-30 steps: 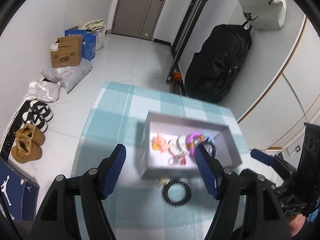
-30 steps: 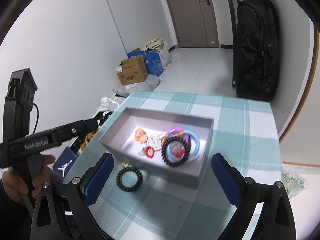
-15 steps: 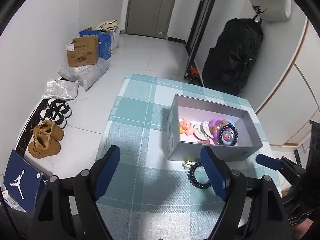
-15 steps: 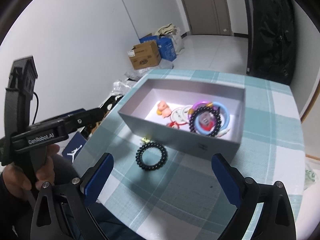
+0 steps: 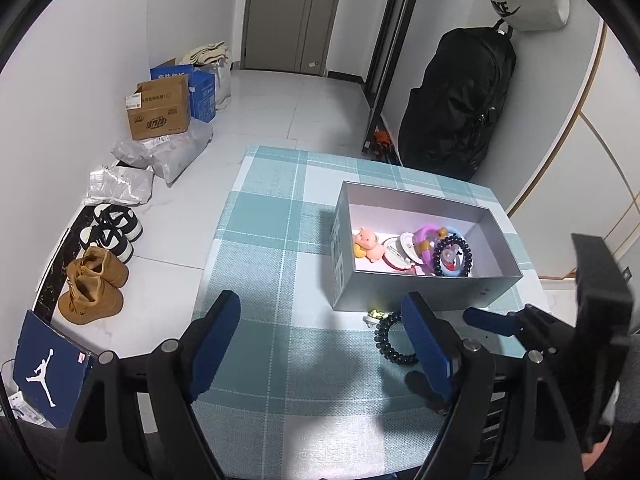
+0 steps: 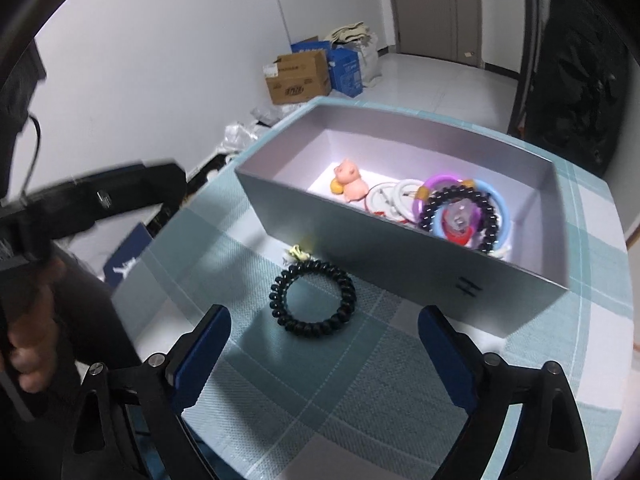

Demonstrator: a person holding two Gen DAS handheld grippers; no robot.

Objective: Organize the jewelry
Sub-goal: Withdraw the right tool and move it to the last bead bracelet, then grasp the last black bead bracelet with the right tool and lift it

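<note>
a black coil hair tie [image 6: 313, 299] lies flat on the checked surface [image 6: 360, 392], a closed ring with no long axis to speak of, its hole facing up. it sits just outside the near wall of the grey box [image 6: 384, 256], close to it but apart, with a small yellow-green trinket [image 6: 298, 254] touching the ring's far edge, between it and the box.

the box is an open rectangle, its long axis running left to right across the surface. inside, toward the left, is a pink pig figure [image 6: 350, 180] on its own. to the right of it lies a heap: white rings [image 6: 394, 196], a purple ring [image 6: 438, 184], a light blue ring [image 6: 502, 220] and a black bead bracelet [image 6: 486, 208] on top of them, with something red under it that i cannot make out.

the right claw [image 6: 324, 354] hangs over the surface just near of the hair tie, its blue fingers [image 6: 210, 344] spread wide, nothing between them. the left claw [image 5: 322, 344] is off to the left over bare cloth, its jaws having just been opening and now well apart, holding nothing; the hair tie [image 5: 394, 340] shows partly behind its right finger.
</note>
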